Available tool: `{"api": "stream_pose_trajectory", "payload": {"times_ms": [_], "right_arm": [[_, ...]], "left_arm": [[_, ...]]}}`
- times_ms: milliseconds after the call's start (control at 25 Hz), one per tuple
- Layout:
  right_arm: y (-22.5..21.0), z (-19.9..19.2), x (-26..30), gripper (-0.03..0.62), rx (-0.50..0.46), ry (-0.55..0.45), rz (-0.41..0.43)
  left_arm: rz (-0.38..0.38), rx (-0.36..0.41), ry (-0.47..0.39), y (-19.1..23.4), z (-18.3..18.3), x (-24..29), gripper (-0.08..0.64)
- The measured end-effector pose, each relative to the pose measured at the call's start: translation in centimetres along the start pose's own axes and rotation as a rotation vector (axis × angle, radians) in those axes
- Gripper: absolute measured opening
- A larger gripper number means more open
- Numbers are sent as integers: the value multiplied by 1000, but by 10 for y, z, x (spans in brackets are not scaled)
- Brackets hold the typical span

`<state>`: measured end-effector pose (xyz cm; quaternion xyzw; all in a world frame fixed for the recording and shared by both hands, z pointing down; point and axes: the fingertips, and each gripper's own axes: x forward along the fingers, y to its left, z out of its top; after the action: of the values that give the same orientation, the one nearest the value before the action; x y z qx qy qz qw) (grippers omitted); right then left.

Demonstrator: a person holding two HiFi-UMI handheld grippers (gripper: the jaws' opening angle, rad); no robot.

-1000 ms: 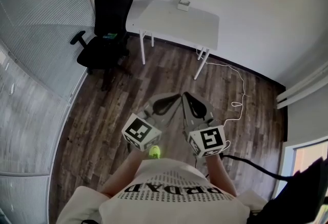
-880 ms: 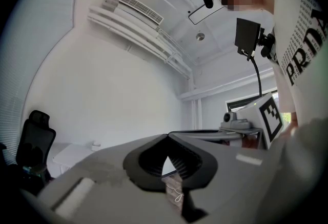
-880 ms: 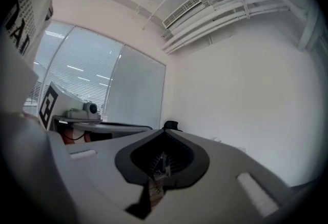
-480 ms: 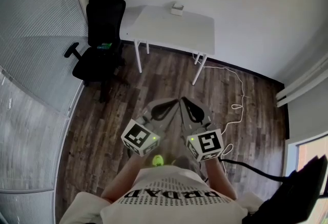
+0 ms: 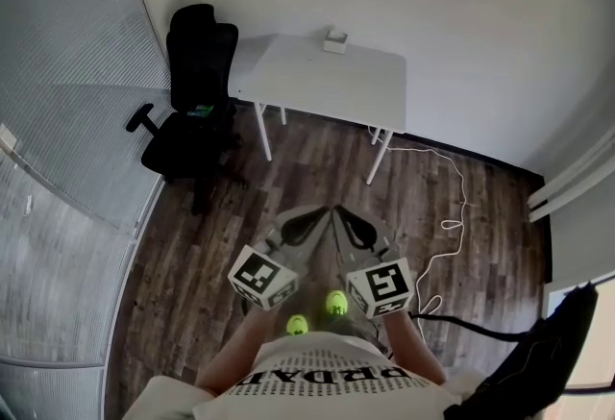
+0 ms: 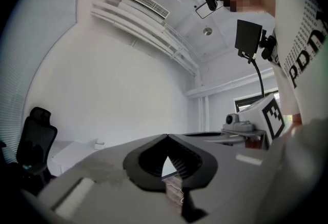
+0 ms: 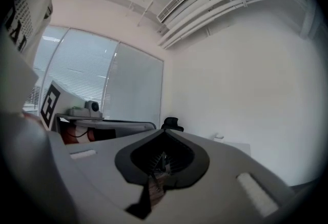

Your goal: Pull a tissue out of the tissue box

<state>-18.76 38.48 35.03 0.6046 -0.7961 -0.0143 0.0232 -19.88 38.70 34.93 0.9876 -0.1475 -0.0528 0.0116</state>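
The tissue box (image 5: 334,41) is a small white box at the far edge of a white table (image 5: 317,77), well ahead of me across the wooden floor. It shows small in the left gripper view (image 6: 99,143) and in the right gripper view (image 7: 219,137). My left gripper (image 5: 317,216) and right gripper (image 5: 348,218) are held side by side in front of my body, far short of the table. Each points level toward the wall. Both are shut with their tips (image 6: 166,136) (image 7: 164,130) together and nothing between them.
A black office chair (image 5: 197,91) stands left of the table. A white cable (image 5: 452,207) trails over the floor on the right. A glass wall with blinds (image 5: 58,168) runs along the left. A dark object (image 5: 538,351) sits at the lower right. My green shoes (image 5: 317,312) show below the grippers.
Both grippers have moved along together, staying shut and side by side. The table and chair have shifted in the head view, and a second green shoe now shows.
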Motion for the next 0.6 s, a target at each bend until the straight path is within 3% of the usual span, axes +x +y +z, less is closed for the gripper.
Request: {"api": "stream_pose_trajectory", "payload": {"times_ms": [600], "right_arm": [[-109,-4,22,8,28,-5,53]], "left_arm": [[49,-29,18,20,-10,110,-9]]}}
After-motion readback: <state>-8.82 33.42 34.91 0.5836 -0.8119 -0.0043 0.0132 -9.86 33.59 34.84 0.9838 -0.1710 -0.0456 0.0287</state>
